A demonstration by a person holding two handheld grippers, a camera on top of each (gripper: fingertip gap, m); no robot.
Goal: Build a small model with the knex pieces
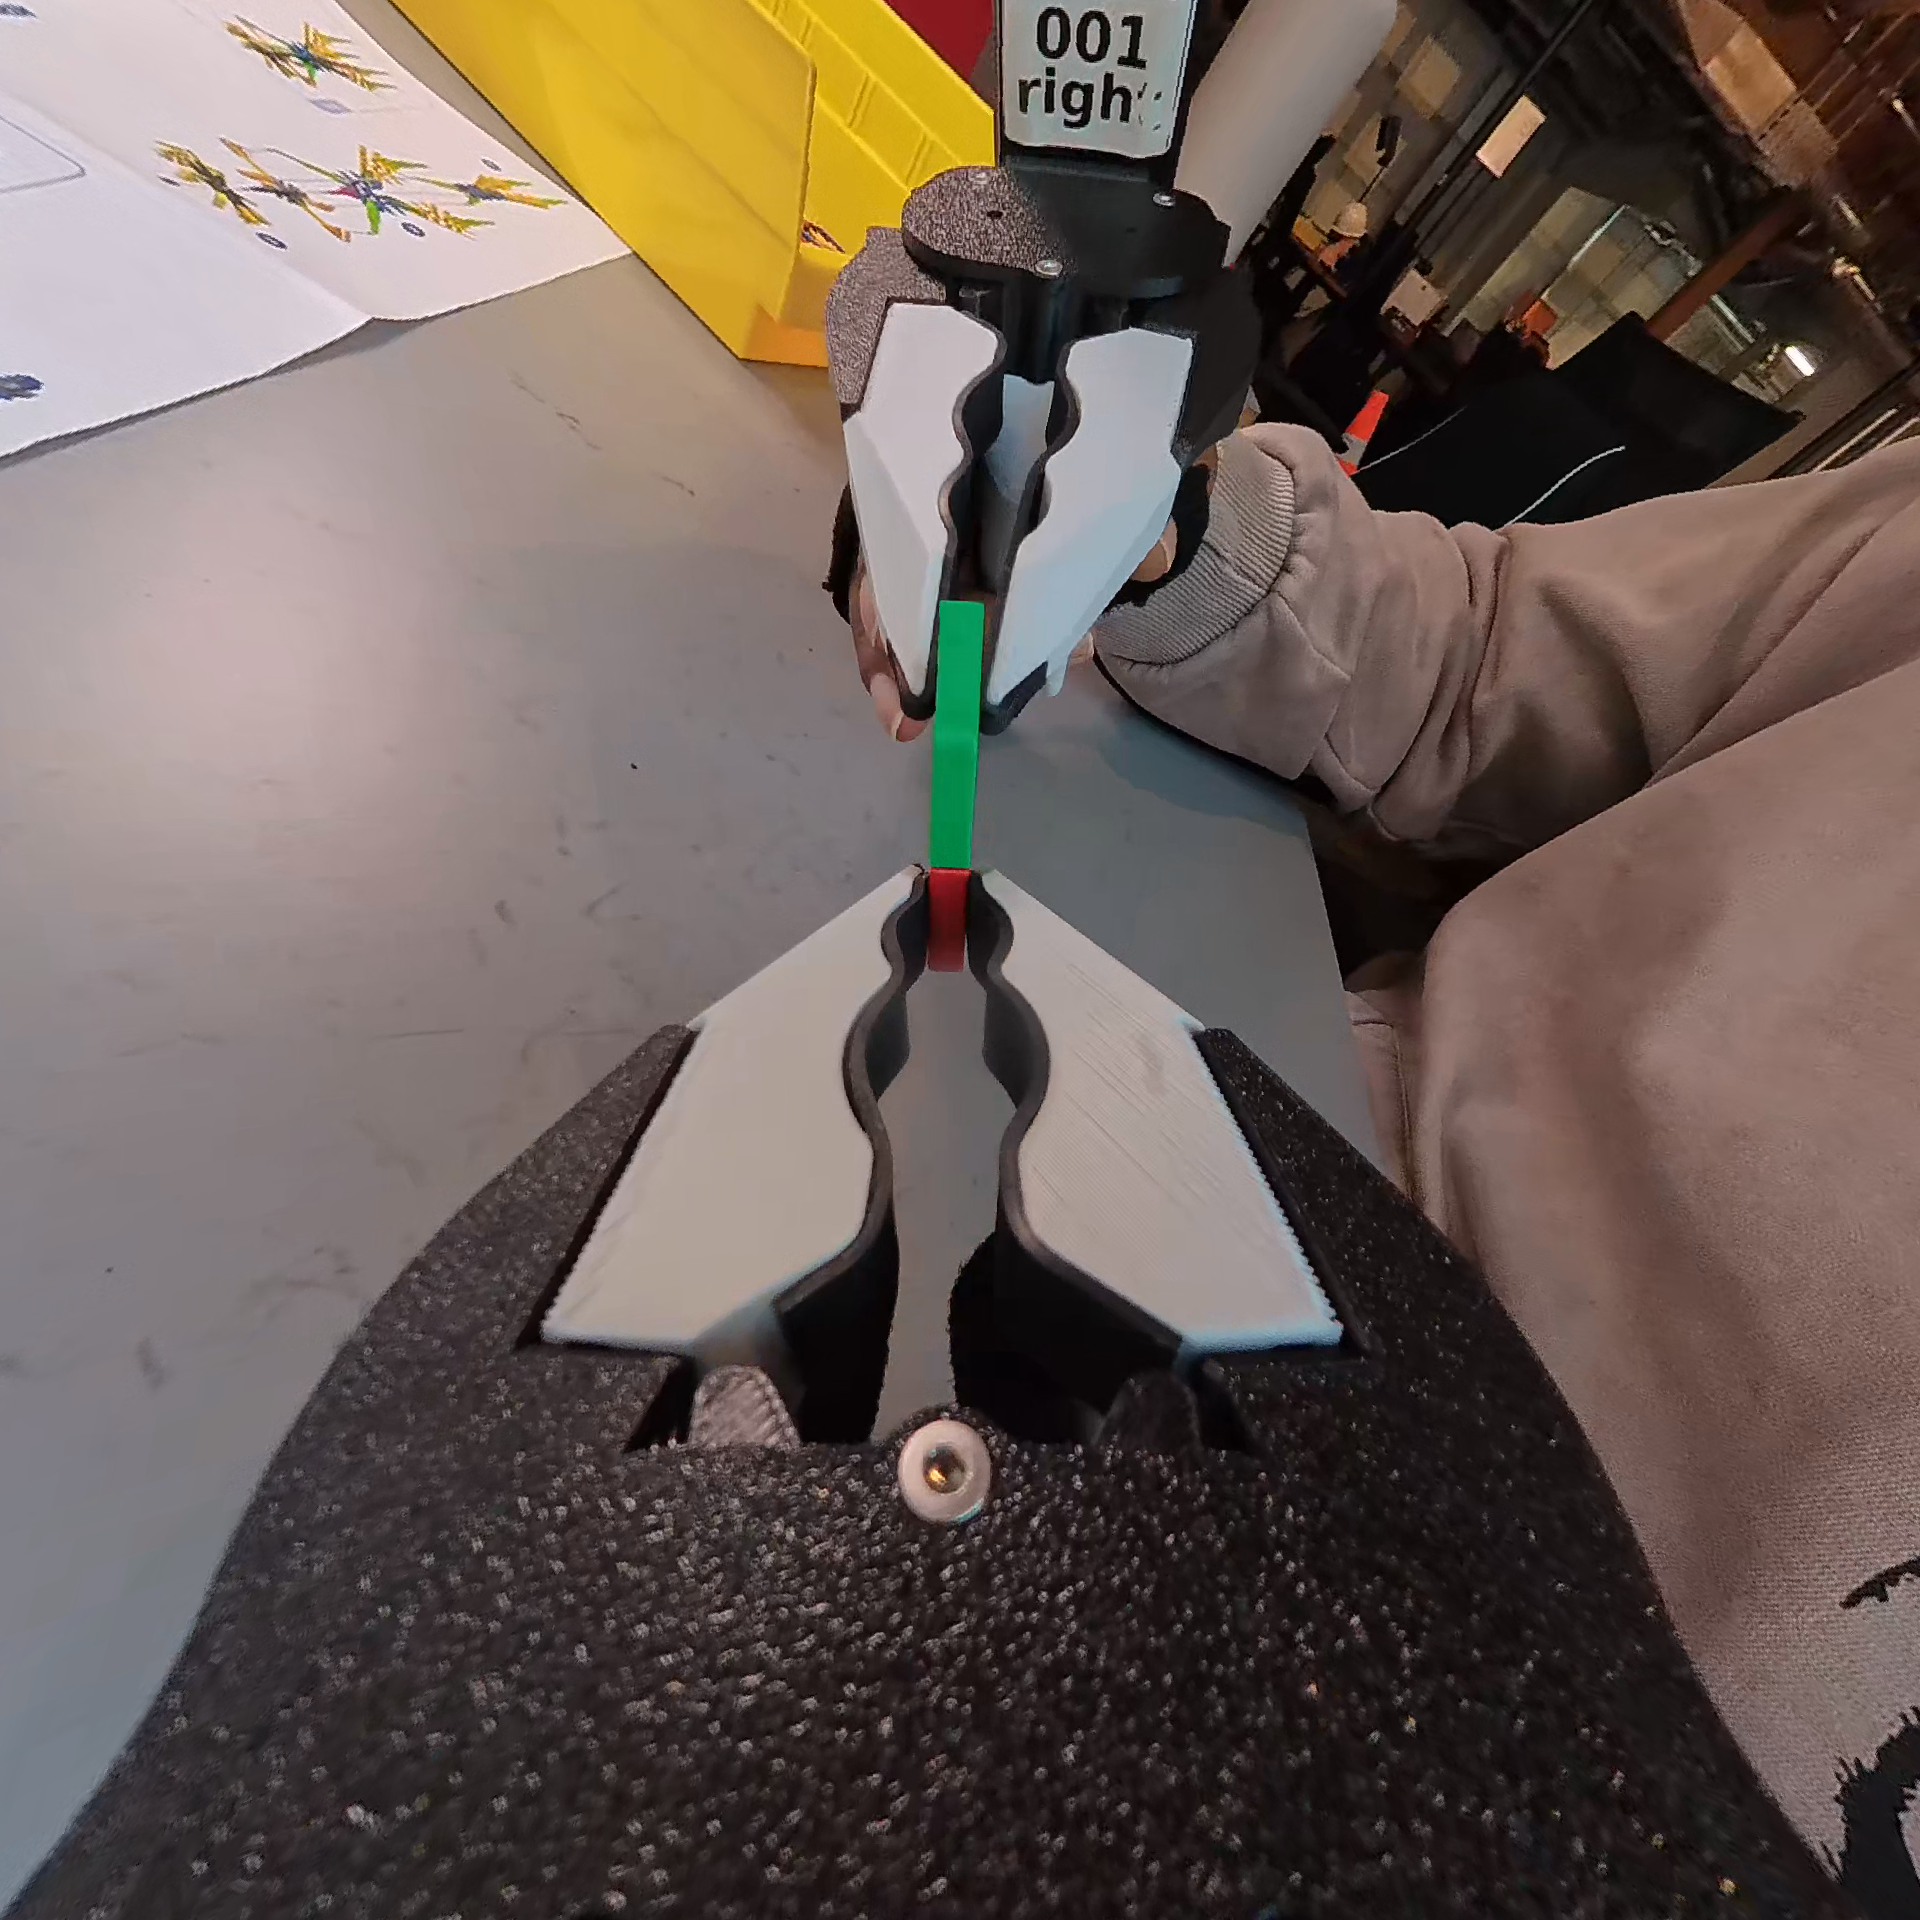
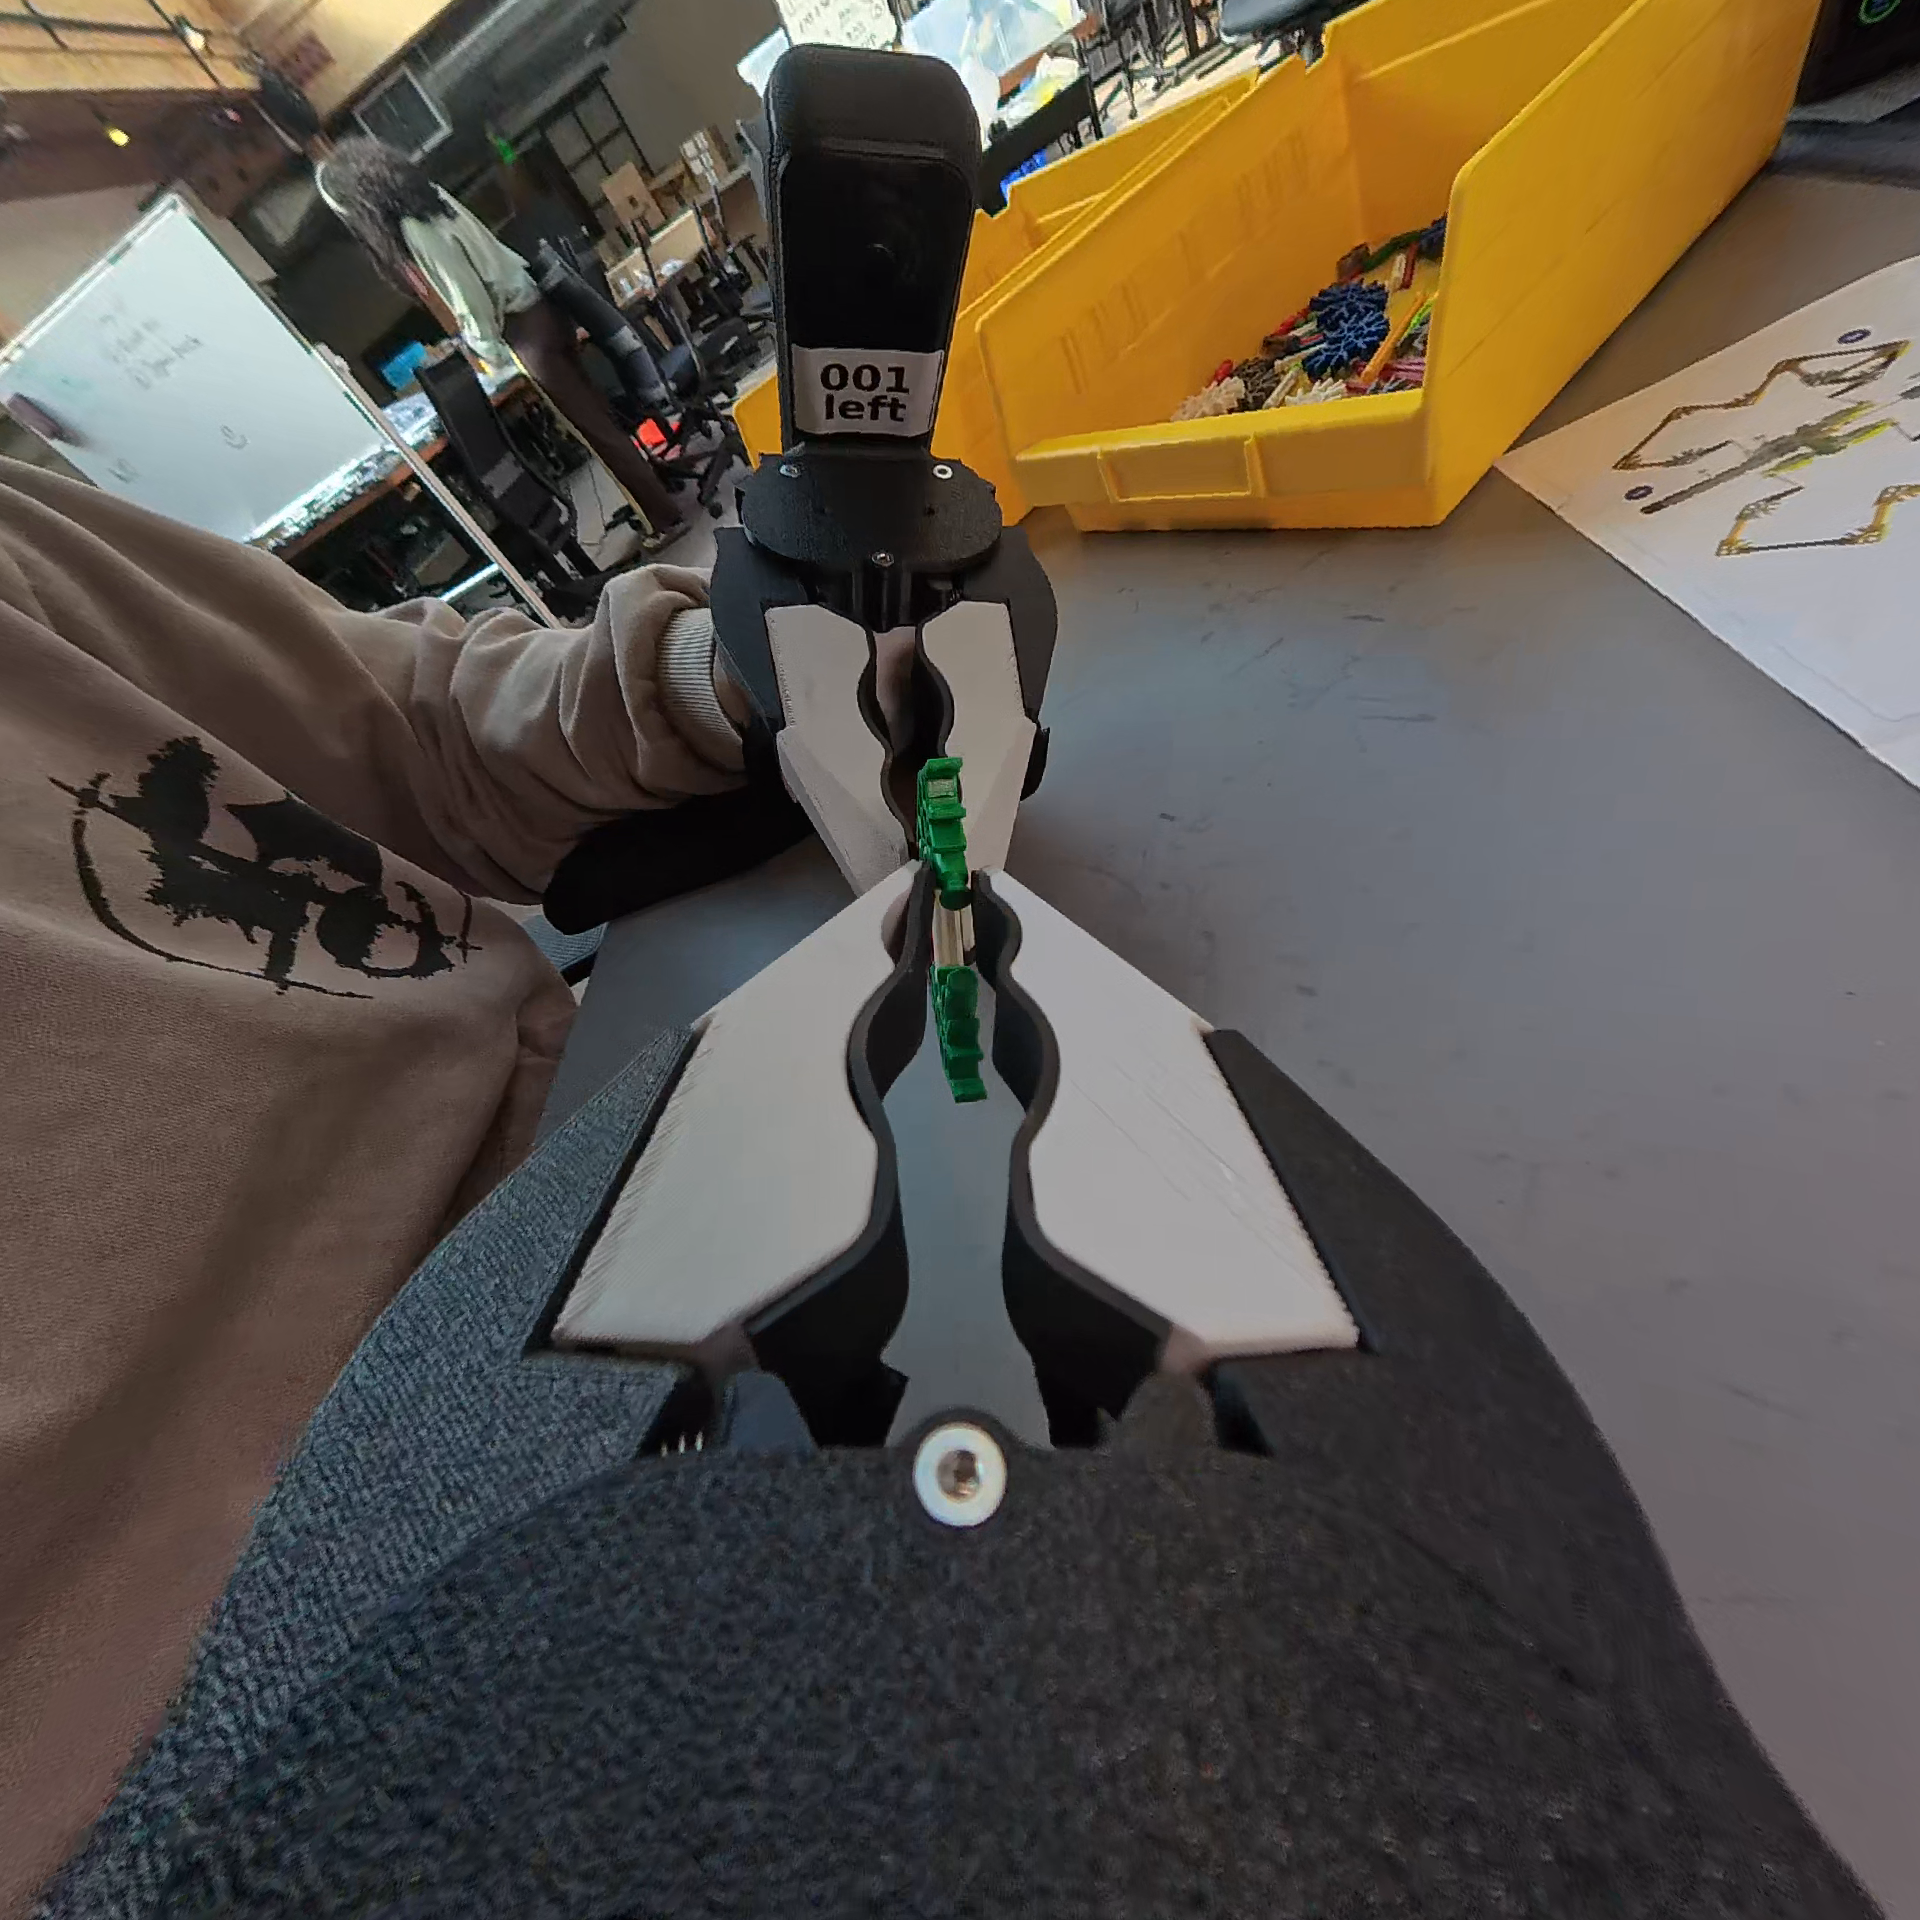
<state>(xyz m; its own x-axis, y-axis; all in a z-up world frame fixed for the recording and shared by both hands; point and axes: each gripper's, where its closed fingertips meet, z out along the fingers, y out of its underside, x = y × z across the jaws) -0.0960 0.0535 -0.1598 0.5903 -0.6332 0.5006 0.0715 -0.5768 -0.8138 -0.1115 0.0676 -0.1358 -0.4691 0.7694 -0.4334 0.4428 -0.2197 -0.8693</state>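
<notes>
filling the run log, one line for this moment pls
left gripper: shut on red piece | right gripper: shut on green piece | pieces joined

A grey table (image 2: 1455, 831) carries yellow bins (image 2: 1351, 343), the nearest holding a heap of small coloured building pieces (image 2: 1340, 343). Printed sheets (image 1: 208, 208) with coloured diagrams lie flat beside them (one on each side). A whiteboard (image 2: 187, 384) stands behind.

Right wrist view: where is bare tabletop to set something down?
The grey table lies bare between the yellow bin behind, the printed sheet at right and the grippers. In the left wrist view, bare table spreads left of both grippers, below the printed sheets. It is crowded where the left gripper and right gripper meet on the green piece.
</notes>
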